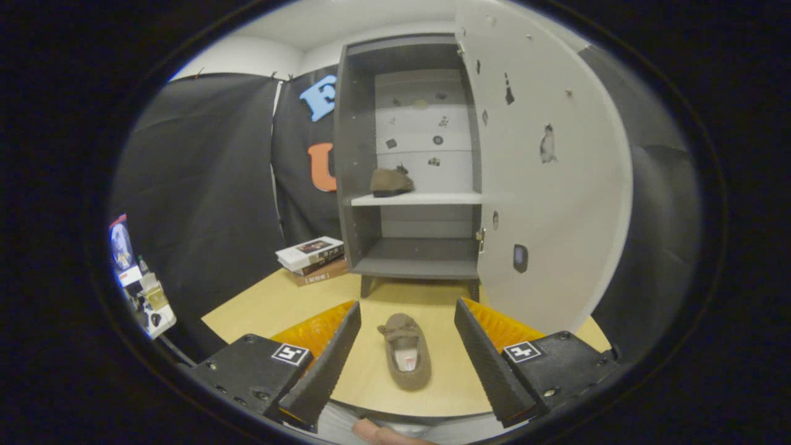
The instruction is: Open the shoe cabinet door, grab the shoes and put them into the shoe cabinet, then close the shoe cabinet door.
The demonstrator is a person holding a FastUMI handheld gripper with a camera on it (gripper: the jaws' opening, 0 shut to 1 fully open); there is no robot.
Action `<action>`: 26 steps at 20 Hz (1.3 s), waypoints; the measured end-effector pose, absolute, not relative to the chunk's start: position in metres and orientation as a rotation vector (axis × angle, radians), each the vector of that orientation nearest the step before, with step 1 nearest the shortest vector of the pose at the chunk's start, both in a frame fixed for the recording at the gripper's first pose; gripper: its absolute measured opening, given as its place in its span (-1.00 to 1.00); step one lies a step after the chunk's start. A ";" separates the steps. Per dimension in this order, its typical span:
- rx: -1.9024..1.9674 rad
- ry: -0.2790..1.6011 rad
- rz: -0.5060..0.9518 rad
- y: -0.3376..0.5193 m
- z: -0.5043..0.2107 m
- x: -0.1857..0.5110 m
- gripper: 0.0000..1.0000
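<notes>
A grey shoe cabinet (355,154) stands at the back of the wooden table (278,303). Its white door (550,185) is swung wide open to the right. One brown slipper (390,182) rests on the white middle shelf (415,199). A second brown slipper (406,350) lies on the table in front of the cabinet, toe toward it. My gripper (408,309) hovers above this slipper, open, its two black fingers (334,358) spread to either side of it without touching it.
A stack of books (312,256) lies on the table left of the cabinet. The cabinet's lower shelf (420,259) is bare. A cluttered stand (142,290) sits off the table's left side. A hand (377,431) shows below the table's near edge.
</notes>
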State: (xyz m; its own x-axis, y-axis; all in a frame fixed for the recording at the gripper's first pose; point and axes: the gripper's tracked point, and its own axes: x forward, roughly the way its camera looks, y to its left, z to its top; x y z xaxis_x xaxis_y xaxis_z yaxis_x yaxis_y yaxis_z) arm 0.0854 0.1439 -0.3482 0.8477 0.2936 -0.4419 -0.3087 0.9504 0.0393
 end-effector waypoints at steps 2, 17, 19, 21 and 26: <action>-0.058 0.496 0.338 0.156 -0.377 0.094 0.99; -0.114 0.805 0.331 0.185 -0.559 0.134 0.30; -0.107 0.808 0.352 0.188 -0.566 0.143 -0.11; -0.099 0.829 0.368 0.193 -0.575 0.146 -0.49; -0.052 0.801 0.363 0.192 -0.570 0.147 -0.85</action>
